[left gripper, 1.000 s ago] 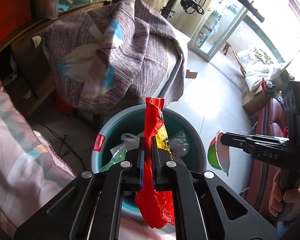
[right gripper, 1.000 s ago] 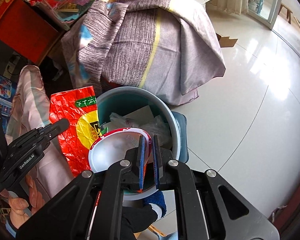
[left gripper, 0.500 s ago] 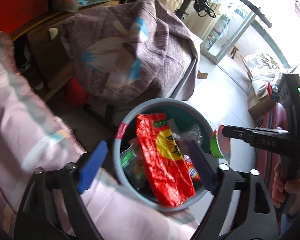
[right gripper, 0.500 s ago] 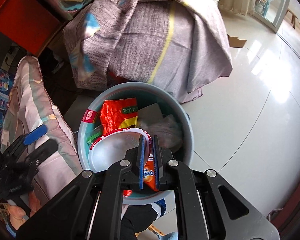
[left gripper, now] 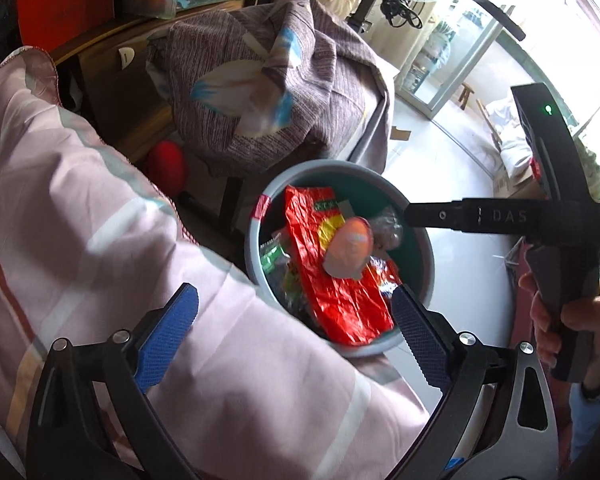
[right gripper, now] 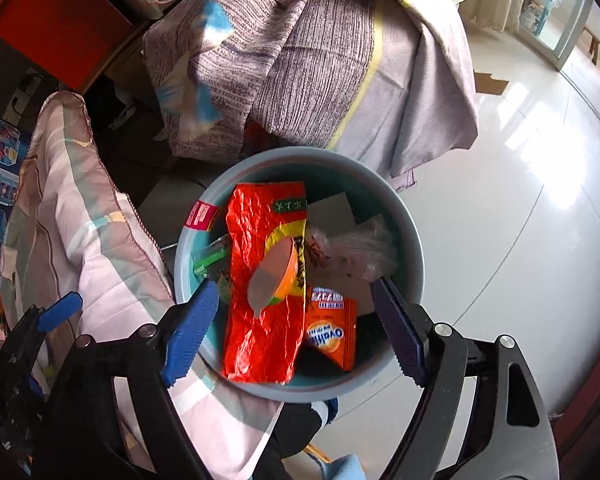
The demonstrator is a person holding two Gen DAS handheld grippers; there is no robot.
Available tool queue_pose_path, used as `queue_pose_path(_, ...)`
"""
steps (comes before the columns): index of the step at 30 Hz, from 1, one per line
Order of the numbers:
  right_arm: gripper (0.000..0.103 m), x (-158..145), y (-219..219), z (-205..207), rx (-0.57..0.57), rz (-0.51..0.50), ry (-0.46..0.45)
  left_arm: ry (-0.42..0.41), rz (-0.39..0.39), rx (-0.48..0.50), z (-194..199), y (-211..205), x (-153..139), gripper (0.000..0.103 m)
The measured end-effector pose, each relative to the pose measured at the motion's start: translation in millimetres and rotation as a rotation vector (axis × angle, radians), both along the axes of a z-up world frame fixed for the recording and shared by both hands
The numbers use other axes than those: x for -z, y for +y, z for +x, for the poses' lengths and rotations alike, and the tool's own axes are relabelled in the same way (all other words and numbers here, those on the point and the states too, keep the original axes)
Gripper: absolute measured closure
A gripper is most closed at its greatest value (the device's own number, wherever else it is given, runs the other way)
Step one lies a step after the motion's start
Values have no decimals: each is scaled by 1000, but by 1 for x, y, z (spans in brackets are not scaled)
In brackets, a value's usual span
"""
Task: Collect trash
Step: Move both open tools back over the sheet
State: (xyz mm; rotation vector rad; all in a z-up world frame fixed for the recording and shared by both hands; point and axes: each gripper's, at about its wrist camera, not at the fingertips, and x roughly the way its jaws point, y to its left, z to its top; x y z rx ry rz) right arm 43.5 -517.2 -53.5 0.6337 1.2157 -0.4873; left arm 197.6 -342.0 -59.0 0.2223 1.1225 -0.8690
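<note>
Both drops land in the round bin (right gripper: 414, 248) wedged between the pink quilt (left gripper: 100, 240) and the draped purple blanket (right gripper: 320, 60); red wrapper (right gripper: 260, 320) lies inside, small bowl (right gripper: 276, 276) tumbling on top, left gripper (left gripper: 296, 336) and right gripper (right gripper: 296, 328) jaws just sprung apart, empty

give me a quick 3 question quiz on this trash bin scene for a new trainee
1. True or false: the left gripper is clamped on the red wrapper.
2. Which lies right of the red wrapper in the right wrist view? A) orange sachet B) glass bottle C) spoon
3. Fill in: the small bowl is over the ____.

Key
1. False: both it and the right gripper stand open, jaws just opened, nothing between the pads.
2. A
3. Bin, above the red wrapper.
</note>
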Motion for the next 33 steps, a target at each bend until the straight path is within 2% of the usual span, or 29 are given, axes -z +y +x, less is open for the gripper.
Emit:
queue_pose_path(10,25,-21,32,-8,-18,-26,-1,-23,-12,-11,-23,30,-18,5)
queue_pose_path(21,24,-46,78,-15,-59,-52,-29,-71,-37,-55,-46,80,-39,4)
queue_pose_path(28,24,-51,107,-16,-93,-48,-21,-78,-54,-99,-56,114,-44,4)
queue_pose_path(33,24,-50,145,-2,-166,-48,-14,-83,-56,-144,-61,149,-42,4)
